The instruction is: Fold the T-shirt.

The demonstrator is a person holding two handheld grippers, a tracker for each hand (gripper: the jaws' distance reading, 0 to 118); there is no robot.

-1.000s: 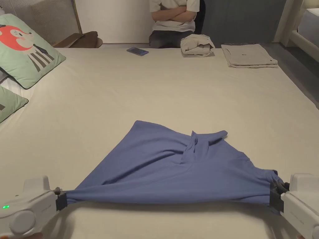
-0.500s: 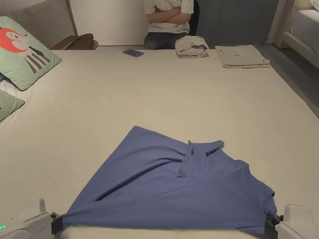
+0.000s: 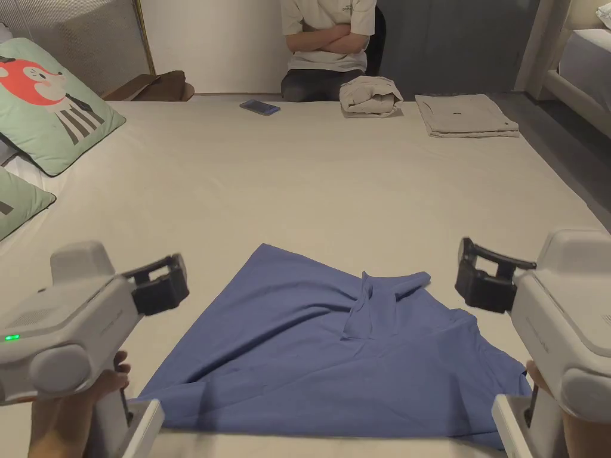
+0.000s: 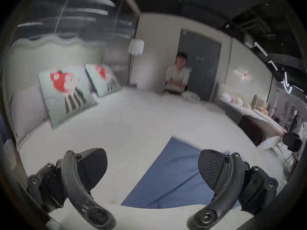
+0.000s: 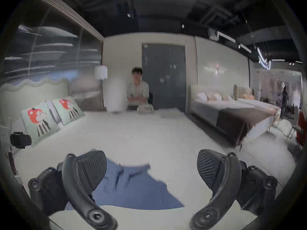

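Both grippers free above the shirt

The blue T-shirt (image 3: 334, 352) lies rumpled at the bed's (image 3: 358, 179) six o'clock edge; left gripper (image 3: 156, 285) and right gripper (image 3: 477, 280) hover wide open, holding nothing. Best to flatten that twisted ridge at twelve o'clock before pinching corners.

Head view: high, looks down along the bed (image 3: 334, 179) toward a seated person (image 3: 329, 48). Both gripper views: low near the bed's near edge, facing likewise; all share the blue T-shirt (image 3: 334, 352).
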